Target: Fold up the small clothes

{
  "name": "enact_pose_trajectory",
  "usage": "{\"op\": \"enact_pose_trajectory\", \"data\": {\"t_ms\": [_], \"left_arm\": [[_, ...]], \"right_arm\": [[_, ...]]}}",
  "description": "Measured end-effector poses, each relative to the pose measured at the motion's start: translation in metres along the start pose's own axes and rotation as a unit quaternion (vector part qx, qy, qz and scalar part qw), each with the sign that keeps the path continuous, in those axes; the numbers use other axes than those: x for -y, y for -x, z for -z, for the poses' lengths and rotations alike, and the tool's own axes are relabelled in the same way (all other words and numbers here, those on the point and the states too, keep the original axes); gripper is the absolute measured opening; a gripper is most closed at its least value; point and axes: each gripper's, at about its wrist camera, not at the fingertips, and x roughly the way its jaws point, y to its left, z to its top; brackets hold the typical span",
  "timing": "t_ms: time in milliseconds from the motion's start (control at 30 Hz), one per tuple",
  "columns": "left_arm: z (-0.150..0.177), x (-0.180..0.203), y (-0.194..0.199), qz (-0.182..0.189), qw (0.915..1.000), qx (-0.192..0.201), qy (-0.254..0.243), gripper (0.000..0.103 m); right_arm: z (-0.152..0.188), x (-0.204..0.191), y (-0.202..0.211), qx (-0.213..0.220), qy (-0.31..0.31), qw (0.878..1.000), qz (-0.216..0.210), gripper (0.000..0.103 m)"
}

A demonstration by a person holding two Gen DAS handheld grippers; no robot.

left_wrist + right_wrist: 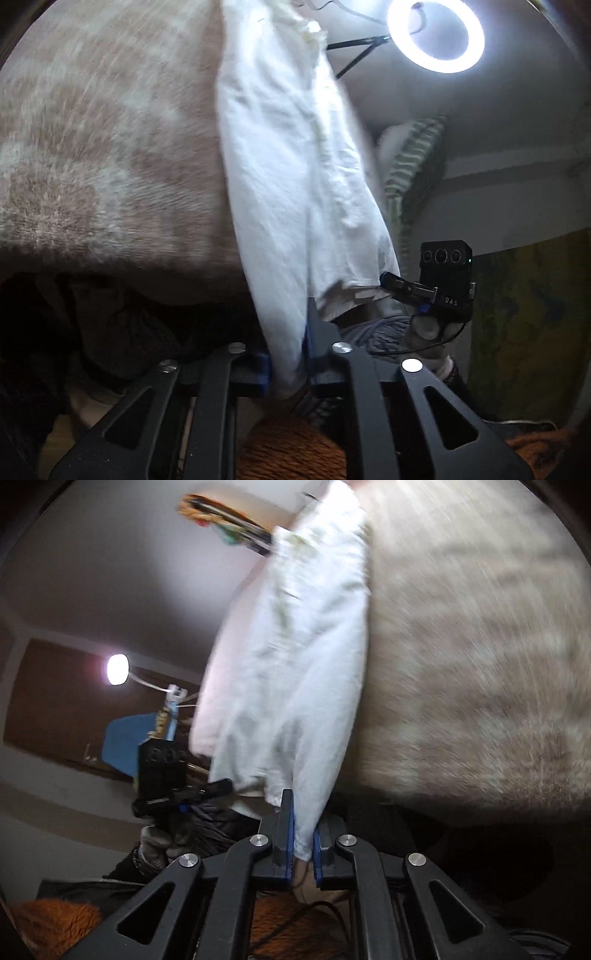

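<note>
A small white garment (291, 177) hangs stretched in the air above a beige and white fuzzy blanket (92, 147). My left gripper (290, 354) is shut on one corner of it, the cloth pinched between the blue pads. My right gripper (303, 842) is shut on another corner of the white garment (295, 657). The right gripper also shows in the left wrist view (384, 278), clamped on the garment's edge. The left gripper shows in the right wrist view (221, 786) at the garment's lower left edge. Both views are blurred by motion.
The fuzzy blanket (480, 664) fills one side of each view. A lit ring light (436, 35) on a stand is overhead, with a striped green pillow (410, 158) behind. An orange furry cloth (291, 450) lies below the grippers. A lamp (117, 669) glows at left.
</note>
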Motion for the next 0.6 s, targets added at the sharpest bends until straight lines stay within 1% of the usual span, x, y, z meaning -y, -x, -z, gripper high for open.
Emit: {"op": "enact_pose_trajectory", "data": {"t_ms": [33,67,133,167,233,400,500,600], "left_arm": [[0.001,0.003,0.0,-0.005,0.9999,0.0,-0.01,0.01],[0.002,0.002,-0.002,-0.013,0.9998,-0.007,-0.014,0.01],[0.001,-0.008,-0.006,-0.014,0.9997,-0.018,0.003,0.01],[0.0,-0.01,-0.007,-0.016,0.9996,-0.02,0.009,0.009],[0.001,-0.007,-0.005,-0.008,0.9998,-0.018,0.009,0.009],[-0.01,0.017,0.01,0.019,0.9998,0.001,-0.009,0.009],[-0.019,0.024,0.018,0.035,0.9993,0.01,-0.013,0.009],[-0.031,0.034,0.022,0.041,0.9987,0.018,-0.022,0.009]], "right_arm": [[0.002,-0.002,-0.001,0.002,0.007,1.0,0.004,0.005],[0.003,0.001,-0.005,-0.004,0.005,1.0,0.012,0.005],[0.002,0.013,-0.016,-0.017,-0.015,1.0,0.021,0.005],[0.004,0.019,-0.021,-0.021,-0.03,0.999,0.018,0.005],[0.006,0.019,-0.027,-0.016,-0.045,0.999,0.004,0.005],[0.003,0.006,-0.015,0.011,-0.036,0.999,-0.03,0.005],[0.0,-0.001,-0.01,0.027,-0.036,0.998,-0.053,0.005],[-0.006,-0.006,-0.009,0.038,-0.031,0.997,-0.06,0.005]]}}
